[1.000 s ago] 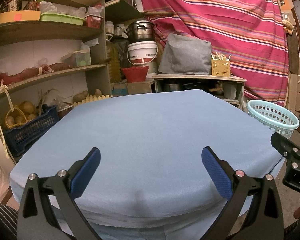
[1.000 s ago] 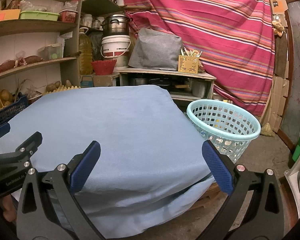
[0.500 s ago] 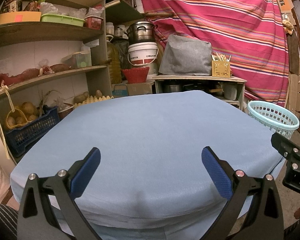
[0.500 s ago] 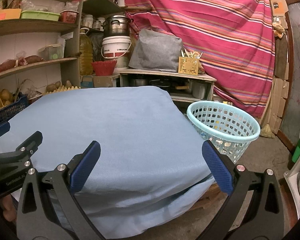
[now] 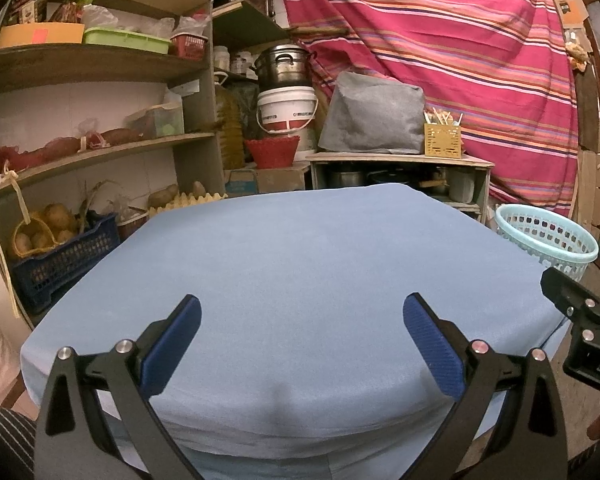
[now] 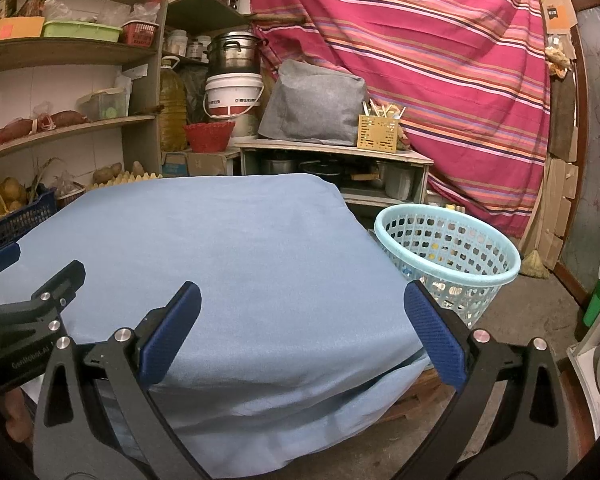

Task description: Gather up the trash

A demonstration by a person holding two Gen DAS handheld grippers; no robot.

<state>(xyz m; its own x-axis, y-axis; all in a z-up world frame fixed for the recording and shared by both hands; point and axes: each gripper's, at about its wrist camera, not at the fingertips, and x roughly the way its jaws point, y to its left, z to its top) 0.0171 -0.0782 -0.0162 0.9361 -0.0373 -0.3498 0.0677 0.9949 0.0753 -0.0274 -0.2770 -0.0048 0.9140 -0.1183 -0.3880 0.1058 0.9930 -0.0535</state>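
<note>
From the left wrist view, the left gripper (image 5: pixel 300 344) hangs over the near edge of the counter (image 5: pixel 300 264) — its jaws wide apart, nothing between them. The blue cloth on the counter is bare. The pale laundry basket (image 5: pixel 548 236) stands on the floor just beyond the counter's right side.

From the right wrist view, the right gripper (image 6: pixel 302 330) hovers at the counter's near right corner, jaws spread and empty — the basket (image 6: pixel 448 256) just beside that corner, small colourful scraps showing inside.

The table cloth (image 5: pixel 300 280) is matt blue fabric; the basket (image 6: pixel 452 264) is perforated plastic; the pot (image 5: pixel 286 66) is shiny metal.
</note>
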